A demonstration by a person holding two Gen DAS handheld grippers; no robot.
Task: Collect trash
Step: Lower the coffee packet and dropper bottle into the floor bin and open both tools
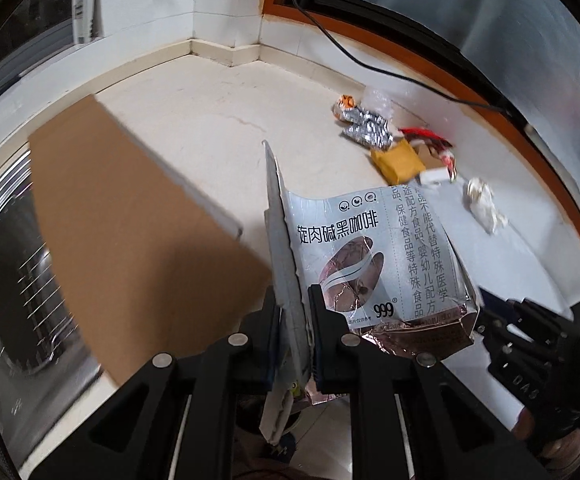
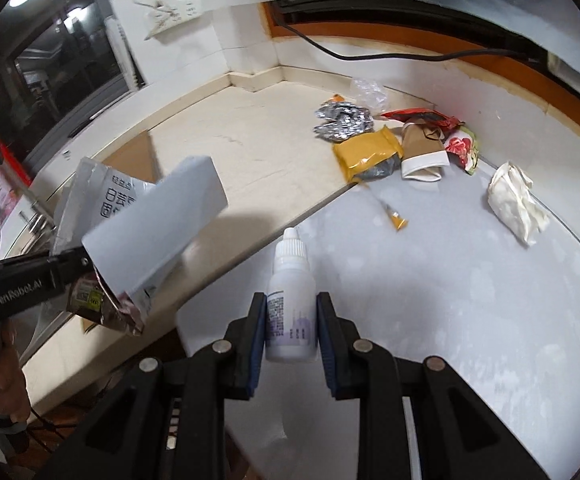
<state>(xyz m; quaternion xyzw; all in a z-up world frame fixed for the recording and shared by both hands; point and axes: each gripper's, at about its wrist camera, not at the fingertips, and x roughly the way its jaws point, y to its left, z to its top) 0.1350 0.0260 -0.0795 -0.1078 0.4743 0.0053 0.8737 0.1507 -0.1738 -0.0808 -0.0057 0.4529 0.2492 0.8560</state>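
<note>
Only the right wrist view showed the dropper bottle clamped in the right gripper, nozzle pointing away, over the desk's near edge. Left gripper pinched a coffee packet, lengthwise away.

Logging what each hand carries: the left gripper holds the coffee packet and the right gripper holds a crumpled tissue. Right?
Not quite. The right gripper is shut on a small white dropper bottle, as the right wrist view shows; the crumpled tissue lies on the counter. The left gripper does hold the coffee packet.

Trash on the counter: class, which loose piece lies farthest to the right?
The crumpled white paper wad. It lies alone on the grey surface, apart from the foil, yellow packet and red wrappers clustered to its left.
</note>
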